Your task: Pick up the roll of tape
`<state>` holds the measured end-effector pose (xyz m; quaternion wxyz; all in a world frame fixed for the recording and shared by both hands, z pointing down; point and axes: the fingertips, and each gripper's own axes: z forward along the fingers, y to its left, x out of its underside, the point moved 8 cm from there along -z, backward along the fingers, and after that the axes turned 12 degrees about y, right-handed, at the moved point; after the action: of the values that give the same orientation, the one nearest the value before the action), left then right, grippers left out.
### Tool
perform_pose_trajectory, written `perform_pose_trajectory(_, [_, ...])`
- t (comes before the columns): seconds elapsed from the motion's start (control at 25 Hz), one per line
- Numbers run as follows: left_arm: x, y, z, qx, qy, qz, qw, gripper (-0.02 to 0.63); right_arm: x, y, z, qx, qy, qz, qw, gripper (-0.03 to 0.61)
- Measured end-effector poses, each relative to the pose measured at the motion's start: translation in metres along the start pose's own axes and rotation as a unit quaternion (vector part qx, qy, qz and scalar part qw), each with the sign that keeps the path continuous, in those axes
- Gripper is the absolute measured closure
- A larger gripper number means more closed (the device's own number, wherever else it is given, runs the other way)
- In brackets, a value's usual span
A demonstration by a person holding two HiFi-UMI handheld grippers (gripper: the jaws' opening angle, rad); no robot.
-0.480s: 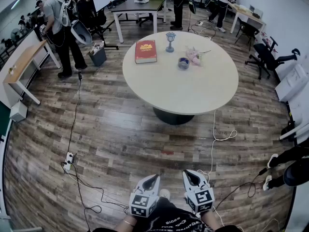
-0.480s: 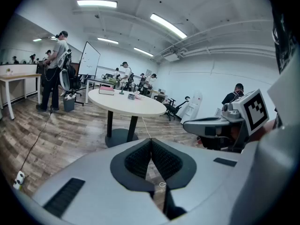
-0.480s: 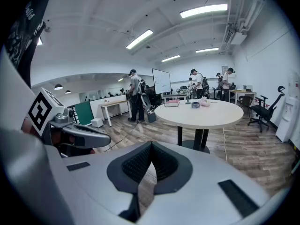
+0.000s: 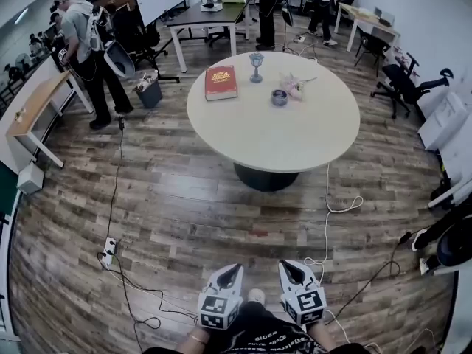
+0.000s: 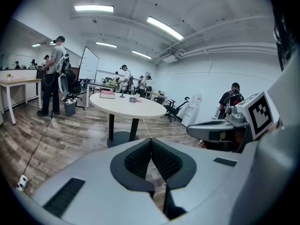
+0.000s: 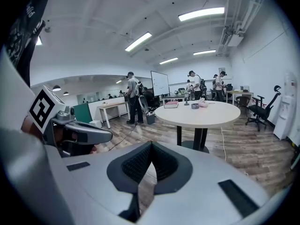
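Observation:
The roll of tape (image 4: 279,97) is a small grey ring lying on the far side of a round beige table (image 4: 273,135). It also shows far off in the left gripper view as the tape (image 5: 132,99) and in the right gripper view as the tape (image 6: 195,106). My left gripper (image 4: 233,271) and right gripper (image 4: 286,265) are held side by side close to my body. Both are over the wooden floor, well short of the table. Both are shut with nothing between the pads: left gripper (image 5: 151,142), right gripper (image 6: 150,146).
A red book (image 4: 220,82), a goblet (image 4: 256,65) and a pink thing (image 4: 295,85) share the table with the tape. Cables and a power strip (image 4: 109,248) lie on the floor. A person (image 4: 85,50) stands at the left by a bin (image 4: 150,88). Office chairs (image 4: 402,80) stand at the right.
Both grippers keep their place and stay shut. The head view has shifted slightly, so the table sits a little higher in the picture.

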<state>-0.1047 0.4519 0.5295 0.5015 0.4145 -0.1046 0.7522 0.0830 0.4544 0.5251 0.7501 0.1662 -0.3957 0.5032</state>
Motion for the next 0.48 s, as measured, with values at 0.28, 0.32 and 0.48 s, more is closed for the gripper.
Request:
perform_pose_trajectory(0.28, [-0.001,0.012,-0.008,0.022,-0.017,0.000,0.9996,0.591,0.001,0.007,0.002,0.016,-0.014,0.064,0.998,0.459])
perform_pose_trajectory(0.32, [0.000,0.014,-0.009,0.026,-0.022,-0.003,0.9994,0.589,0.001,0.010,0.002,0.012,-0.011,0.064,0.998,0.388])
perform_pose_trajectory(0.48, [-0.003,0.017,-0.010,0.050,-0.027,-0.004,0.9984,0.369,0.000,0.014,0.003,0.017,-0.002,0.062,0.998,0.320])
